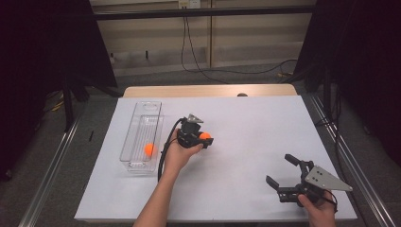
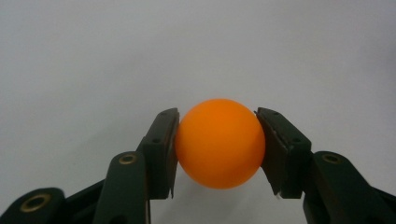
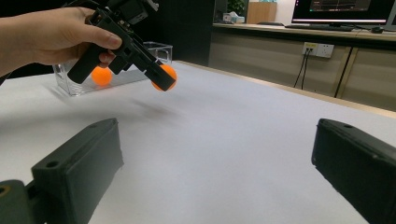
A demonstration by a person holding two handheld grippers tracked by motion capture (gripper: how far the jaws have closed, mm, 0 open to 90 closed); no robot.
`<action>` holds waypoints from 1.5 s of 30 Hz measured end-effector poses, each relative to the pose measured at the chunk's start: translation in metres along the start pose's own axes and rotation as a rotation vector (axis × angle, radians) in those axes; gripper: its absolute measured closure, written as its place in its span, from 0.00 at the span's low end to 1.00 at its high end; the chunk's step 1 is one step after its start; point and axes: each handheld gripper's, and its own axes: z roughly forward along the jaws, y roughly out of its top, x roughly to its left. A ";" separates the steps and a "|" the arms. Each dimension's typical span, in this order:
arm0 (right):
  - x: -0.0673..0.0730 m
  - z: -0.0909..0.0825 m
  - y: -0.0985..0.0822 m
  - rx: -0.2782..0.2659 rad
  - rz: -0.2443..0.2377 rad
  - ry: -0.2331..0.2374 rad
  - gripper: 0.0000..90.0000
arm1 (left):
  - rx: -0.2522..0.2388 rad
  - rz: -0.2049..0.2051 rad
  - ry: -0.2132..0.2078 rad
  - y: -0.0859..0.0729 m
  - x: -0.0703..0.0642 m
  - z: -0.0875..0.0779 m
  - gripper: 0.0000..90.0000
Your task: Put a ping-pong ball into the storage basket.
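Orange smooth round ball [image 2: 219,142] | pinched by left hand-held gripper [image 1: 204,140] | right hand-held gripper [image 1: 280,171] spread

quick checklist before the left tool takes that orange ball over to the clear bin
1. Grip: left tool is shut on the held ball, pads on both sides: ok.
2. Ball lifted off the white table: ok, shadow beneath it in the right gripper view.
3. Clear bin upright, top open: ok.
4. Room in bin: one other ball inside, space left: ok.
5. Right tool open, apart from the path: ok.
6. Grip firmness: cannot tell.
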 end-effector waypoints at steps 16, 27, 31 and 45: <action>0.000 0.000 0.000 0.001 -0.004 0.001 0.01 | -0.024 -0.019 0.005 0.000 0.006 -0.011 0.57; 0.000 0.000 0.000 0.000 -0.001 0.002 0.01 | -0.028 -0.012 0.013 0.000 0.010 -0.017 0.56; 0.000 -0.001 0.000 0.000 0.001 0.003 0.01 | -0.029 -0.022 0.012 0.000 0.011 -0.020 0.56; 0.000 0.000 0.001 0.000 -0.001 0.003 0.01 | -0.041 -0.022 0.024 0.000 0.016 -0.031 0.56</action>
